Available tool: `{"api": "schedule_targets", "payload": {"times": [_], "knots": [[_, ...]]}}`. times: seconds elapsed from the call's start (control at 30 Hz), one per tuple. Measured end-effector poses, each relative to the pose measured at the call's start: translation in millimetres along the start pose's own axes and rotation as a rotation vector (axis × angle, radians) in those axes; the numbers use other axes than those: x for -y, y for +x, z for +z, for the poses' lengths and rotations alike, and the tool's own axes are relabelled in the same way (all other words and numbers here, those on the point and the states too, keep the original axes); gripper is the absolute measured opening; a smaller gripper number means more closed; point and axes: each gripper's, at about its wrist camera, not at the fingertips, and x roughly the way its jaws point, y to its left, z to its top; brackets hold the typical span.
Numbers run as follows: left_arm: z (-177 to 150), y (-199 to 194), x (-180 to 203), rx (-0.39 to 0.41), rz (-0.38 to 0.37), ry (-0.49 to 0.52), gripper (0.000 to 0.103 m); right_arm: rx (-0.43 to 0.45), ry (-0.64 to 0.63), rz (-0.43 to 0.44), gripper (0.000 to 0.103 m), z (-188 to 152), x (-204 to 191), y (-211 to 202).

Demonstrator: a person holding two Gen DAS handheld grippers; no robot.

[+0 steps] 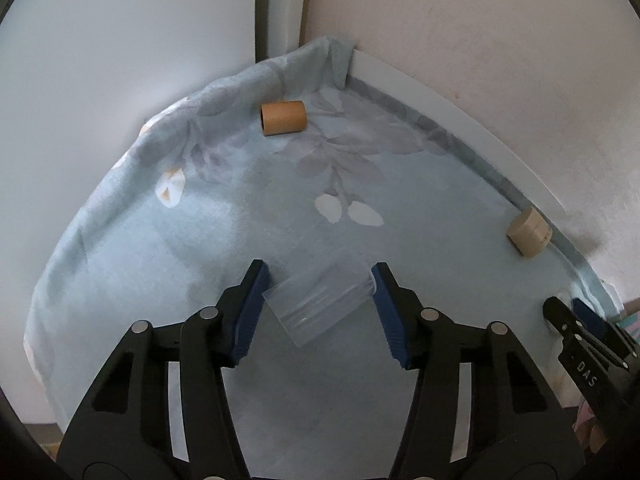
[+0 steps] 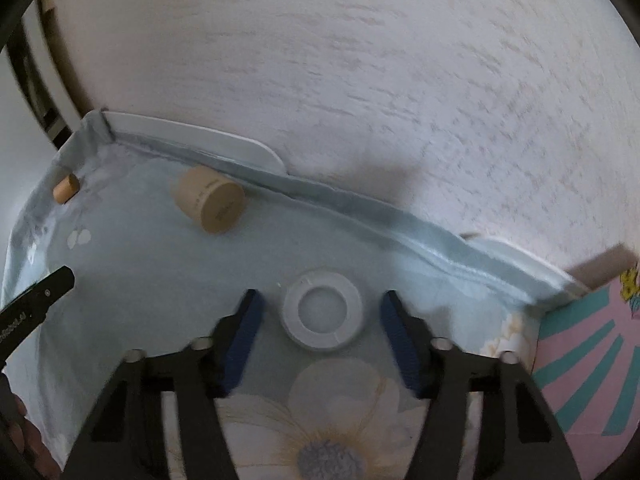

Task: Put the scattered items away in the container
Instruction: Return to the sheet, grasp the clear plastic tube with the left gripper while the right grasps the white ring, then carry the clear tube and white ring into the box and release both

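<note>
A pale blue flowered cloth (image 1: pixel 240 240) covers the whole table up to the wall. Only the right wrist view takes in the pink-and-teal striped box (image 2: pixel 580 360) at the cloth's right edge; whether that is the container I cannot tell. Only the left view gives a clear look at the brown cardboard tube (image 1: pixel 283 118) lying on its side far back near the corner, which in the other view is a small blurred stub. The squat beige tub (image 2: pixel 210 202), tipped on its side close by the wall, shows in both. The left gripper (image 1: pixel 318 308) has its blue pads partly open around a clear plastic cup (image 1: pixel 318 306) lying on the cloth; the right pad meets the cup's rim, the left just reaches its base. The right gripper (image 2: pixel 322 330) stands partly open around a white ring-shaped lid (image 2: pixel 323 316) lying flat, with gaps on both sides.
</note>
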Motion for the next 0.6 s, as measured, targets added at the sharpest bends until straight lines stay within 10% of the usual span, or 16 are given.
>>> {"api": "schedule_targets", "payload": {"times": [0.6], "knots": [[20,-67,9,0.017,-0.159,0.154,0.050,0.051,0.044,0.071,0.039,6,15,-50]]}}
